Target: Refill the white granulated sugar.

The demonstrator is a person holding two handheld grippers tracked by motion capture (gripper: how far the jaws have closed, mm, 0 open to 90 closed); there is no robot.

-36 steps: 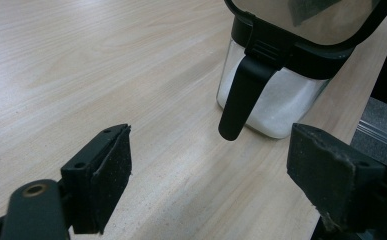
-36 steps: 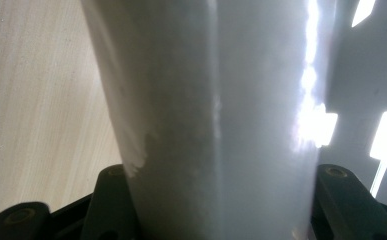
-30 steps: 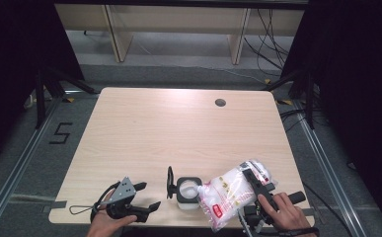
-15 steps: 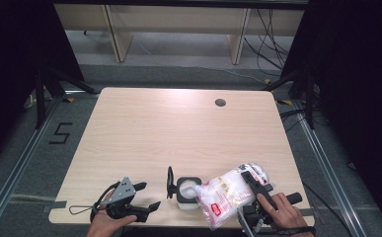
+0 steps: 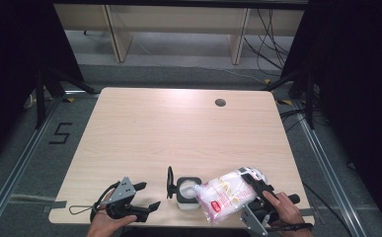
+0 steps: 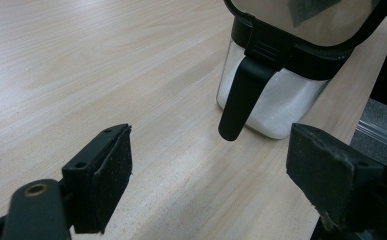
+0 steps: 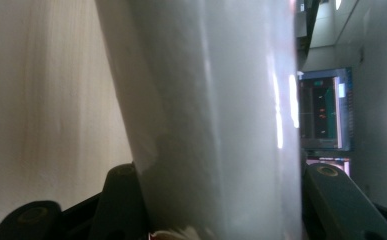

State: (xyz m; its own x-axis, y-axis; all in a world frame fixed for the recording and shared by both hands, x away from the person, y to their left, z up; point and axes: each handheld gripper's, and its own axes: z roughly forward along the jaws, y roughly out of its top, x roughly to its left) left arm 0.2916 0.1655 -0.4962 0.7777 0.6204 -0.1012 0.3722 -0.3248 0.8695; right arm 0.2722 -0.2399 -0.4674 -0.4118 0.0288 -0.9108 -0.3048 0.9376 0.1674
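A clear container (image 5: 187, 193) with a black rim holds white granules and stands near the table's front edge. Its lid (image 5: 170, 181) is flipped up on its left side. In the left gripper view the container (image 6: 276, 100) stands just ahead, to the right. My right gripper (image 5: 243, 196) is shut on a white plastic bag (image 5: 225, 193) with a red label. The bag lies tilted, its lower end against the container. The jaws have just been closing a little further on the bag (image 7: 216, 115). My left gripper (image 5: 149, 195) rests open on the table, left of the container, with nothing between its jaws.
The light wooden table (image 5: 178, 133) has a round cable hole (image 5: 220, 102) at the back right. Its front edge lies just below both hands. Dark curtains and metal floor rails flank the table.
The right gripper and the bag have shifted slightly left, toward the container. The left gripper and the container have not moved.
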